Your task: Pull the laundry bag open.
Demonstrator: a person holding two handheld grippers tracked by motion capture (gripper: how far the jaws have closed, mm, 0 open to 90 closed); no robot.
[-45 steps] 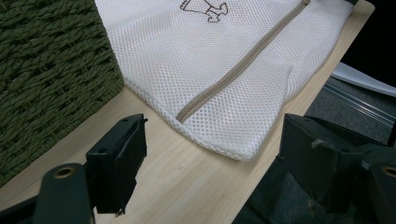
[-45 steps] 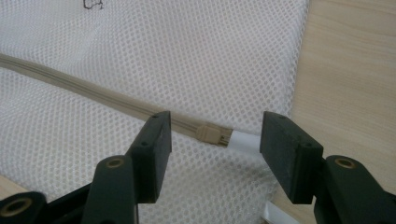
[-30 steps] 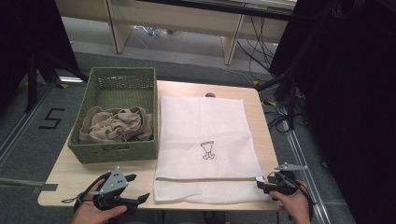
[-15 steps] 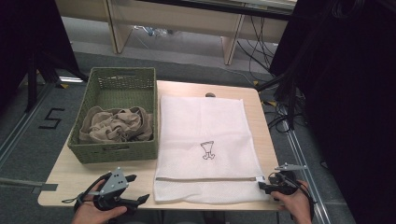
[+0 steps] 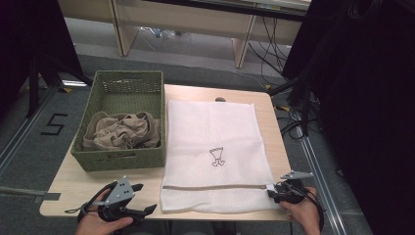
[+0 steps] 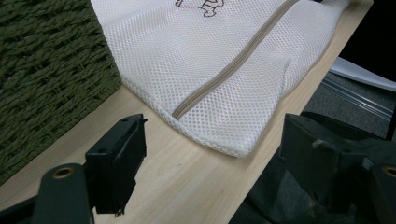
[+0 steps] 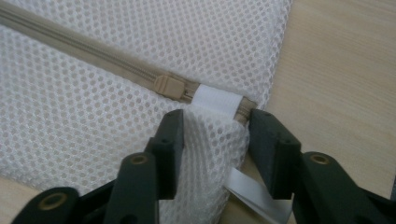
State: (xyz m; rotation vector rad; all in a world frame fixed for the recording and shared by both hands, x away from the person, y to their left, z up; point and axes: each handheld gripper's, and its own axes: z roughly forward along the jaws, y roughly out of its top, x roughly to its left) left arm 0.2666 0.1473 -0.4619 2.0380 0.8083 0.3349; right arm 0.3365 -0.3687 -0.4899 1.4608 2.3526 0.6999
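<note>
While the white mesh laundry bag (image 5: 215,154) lies flat on the light wooden table (image 5: 274,122), taking up the middle and right of it, here's the count: one bag, one green woven basket (image 5: 122,122) just to its left with one bundle of beige cloth (image 5: 122,131) inside, and two grippers down at the near edge.

The right gripper (image 7: 212,135) sits at the bag's near right corner, right where the beige zipper (image 7: 93,60) ends. Its jaws have just been closing and now stand about half apart with a bunched fold of mesh between them; the pads look like they're touching that fold on both sides. The zipper pull (image 7: 169,87) and a small white fabric tab (image 7: 217,100) sit just past the fingertips.

The left gripper (image 6: 210,163) hangs over the table's near left edge, jaws wide apart and holding nothing. The bag's near left corner lies just ahead of it, not touching.
</note>
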